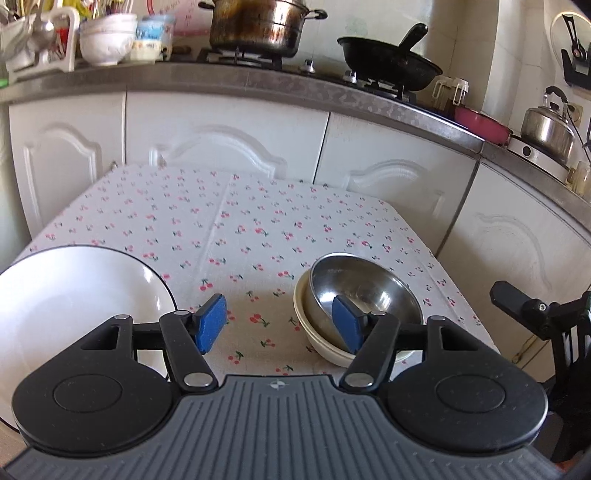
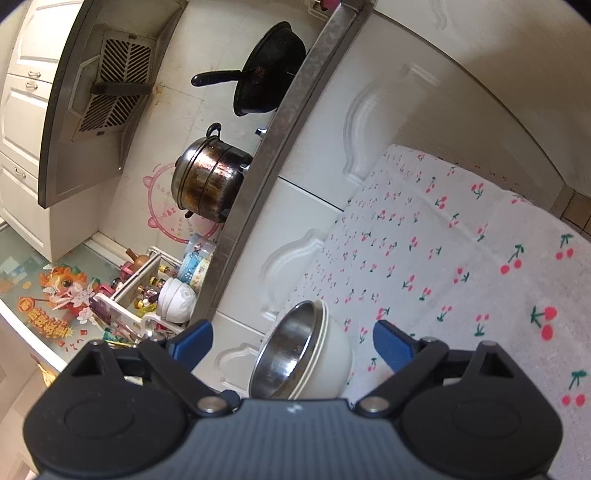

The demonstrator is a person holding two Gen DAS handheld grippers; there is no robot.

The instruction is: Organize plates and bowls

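A steel bowl (image 1: 364, 284) sits nested in a cream bowl (image 1: 314, 332) on the cherry-print tablecloth (image 1: 240, 229), near its right front. A white plate with a dark rim (image 1: 74, 295) lies at the left front. My left gripper (image 1: 279, 325) is open and empty, above the cloth between plate and bowls. In the right wrist view, rolled sideways, the steel bowl (image 2: 288, 350) in the cream bowl (image 2: 332, 354) lies between the open jaws of my right gripper (image 2: 291, 341), not clamped.
White cabinet doors (image 1: 229, 136) and a grey countertop edge (image 1: 258, 79) stand behind the table. On the counter are a stained pot (image 1: 258, 26), a black wok (image 1: 391, 62), stacked white bowls (image 1: 107, 37), a kettle (image 1: 546, 125). The right gripper's body (image 1: 546, 314) shows at the right edge.
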